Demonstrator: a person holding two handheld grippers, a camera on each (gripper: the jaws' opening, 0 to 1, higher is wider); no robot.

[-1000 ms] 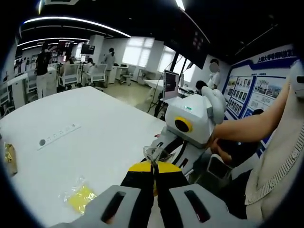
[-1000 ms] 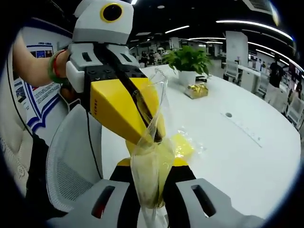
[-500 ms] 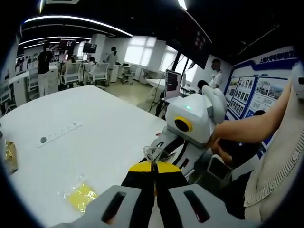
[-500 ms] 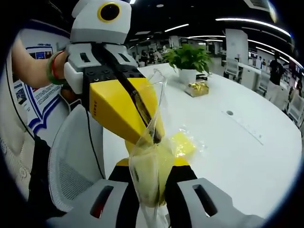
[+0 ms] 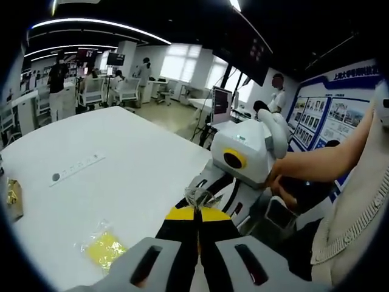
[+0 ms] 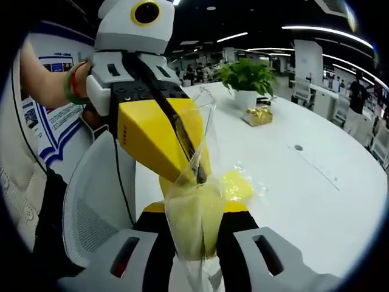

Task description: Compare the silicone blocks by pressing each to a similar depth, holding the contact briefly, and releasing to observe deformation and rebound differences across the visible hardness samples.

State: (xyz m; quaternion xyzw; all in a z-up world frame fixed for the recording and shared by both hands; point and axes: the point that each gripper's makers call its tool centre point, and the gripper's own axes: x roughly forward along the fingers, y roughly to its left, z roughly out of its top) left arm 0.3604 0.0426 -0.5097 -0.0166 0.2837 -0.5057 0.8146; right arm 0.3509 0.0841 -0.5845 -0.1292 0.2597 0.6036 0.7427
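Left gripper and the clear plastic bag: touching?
Touching. In the right gripper view the left gripper has its yellow jaws closed on the upper edge of the clear plastic bag, while the right gripper pinches the bag lower down.

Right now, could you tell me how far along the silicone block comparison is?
No pressing looks done yet. In hand: the left gripper and right gripper both pinch one clear bag with a yellowish block inside, above the table. A second bagged yellow block lies untouched on the table. Unbagging and all presses remain.
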